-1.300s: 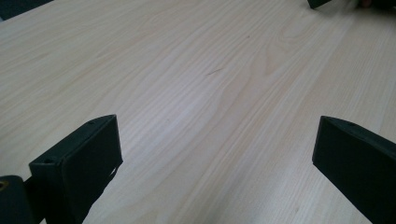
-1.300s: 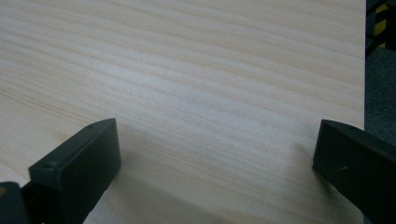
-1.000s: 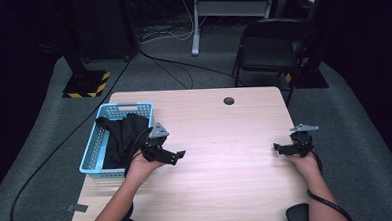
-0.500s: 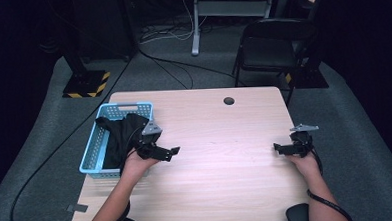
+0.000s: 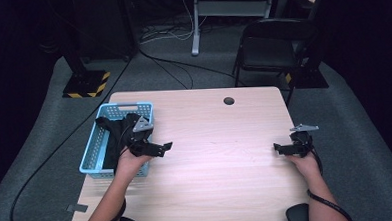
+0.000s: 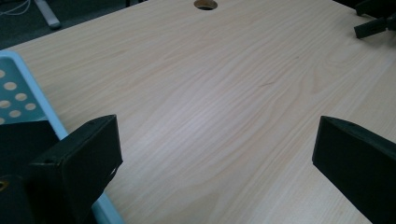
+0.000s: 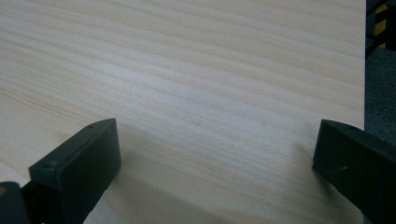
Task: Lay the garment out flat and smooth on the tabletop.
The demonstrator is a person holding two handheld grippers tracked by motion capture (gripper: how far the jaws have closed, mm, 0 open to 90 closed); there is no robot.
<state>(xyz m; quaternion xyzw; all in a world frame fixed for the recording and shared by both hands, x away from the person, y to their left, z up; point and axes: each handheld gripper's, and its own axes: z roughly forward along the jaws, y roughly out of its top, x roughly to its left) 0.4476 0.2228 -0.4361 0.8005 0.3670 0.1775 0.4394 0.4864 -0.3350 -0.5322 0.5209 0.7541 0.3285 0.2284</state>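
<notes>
Both jaw pairs spread wide, empty. L gripper (image 5: 160,148) has slid back toward the blue basket (image 5: 92,154), now at its rim; black cloth (image 5: 116,134) sits inside. R gripper (image 5: 281,148) hasn't budged. Probably reaching for the cloth next.

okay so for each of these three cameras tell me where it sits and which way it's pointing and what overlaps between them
High view: fixed above the person's side, looking forward and down on the wooden table; both forearms, left gripper and right gripper show.
Left gripper view: rides the left gripper, facing across the table past the blue basket; its open jaws show.
Right gripper view: rides the right gripper, facing bare tabletop; its open jaws show.
Shared: high and left gripper views both show the basket, the table's round hole and the right gripper.
</notes>
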